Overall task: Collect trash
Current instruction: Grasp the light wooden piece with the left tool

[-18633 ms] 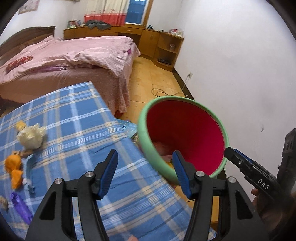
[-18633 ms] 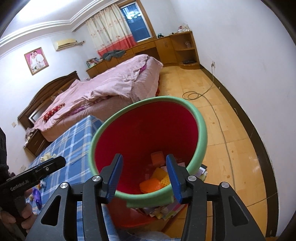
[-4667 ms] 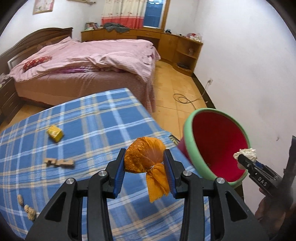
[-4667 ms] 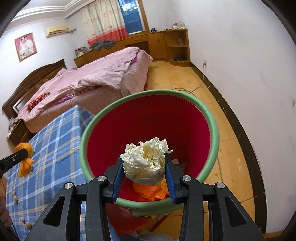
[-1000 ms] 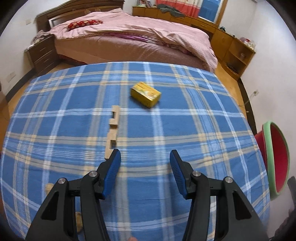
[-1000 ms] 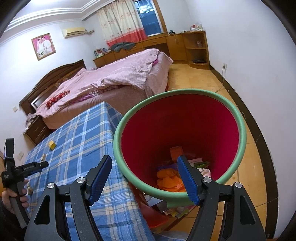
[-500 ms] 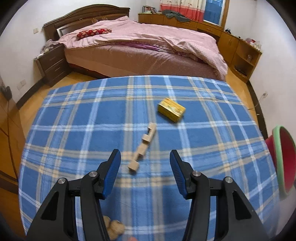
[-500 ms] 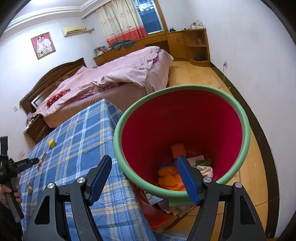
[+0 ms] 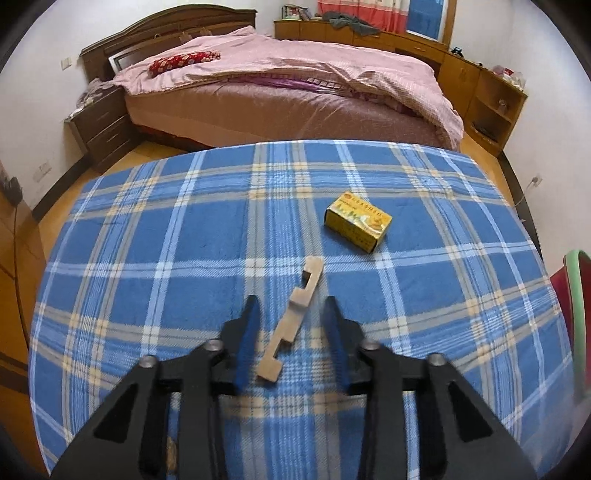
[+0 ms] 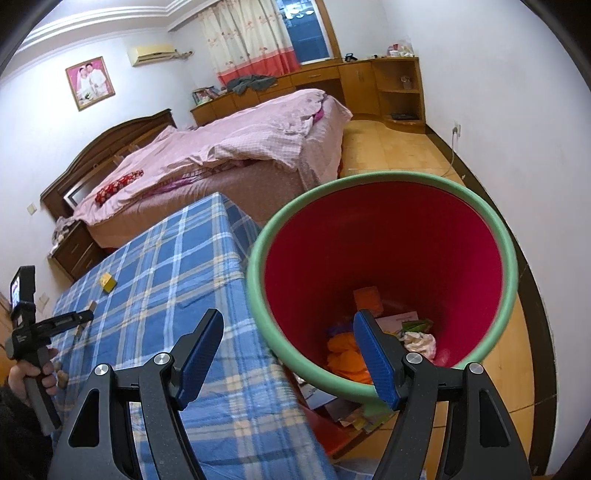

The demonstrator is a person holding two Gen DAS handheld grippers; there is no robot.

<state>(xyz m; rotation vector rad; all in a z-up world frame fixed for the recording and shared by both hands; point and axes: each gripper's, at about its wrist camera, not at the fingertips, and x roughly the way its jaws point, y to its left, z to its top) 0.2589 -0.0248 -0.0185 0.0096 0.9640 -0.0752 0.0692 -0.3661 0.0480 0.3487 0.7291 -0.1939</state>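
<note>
— How's the light?
— Soft, even daylight; the window (image 10: 308, 29) glows blue behind the bed (image 10: 229, 155).
— Sharpness?
— Left claw (image 9: 291, 325) fingers smear; fisheye bends edges, corners black.

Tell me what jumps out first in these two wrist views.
In the right wrist view, the big red bin with a green rim fills the frame beside the blue plaid table, with the open right gripper over its near edge. In the left wrist view, the left gripper straddles a notched wooden piece on the cloth, jaws just closing but not yet touching; a yellow box lies beyond.
</note>
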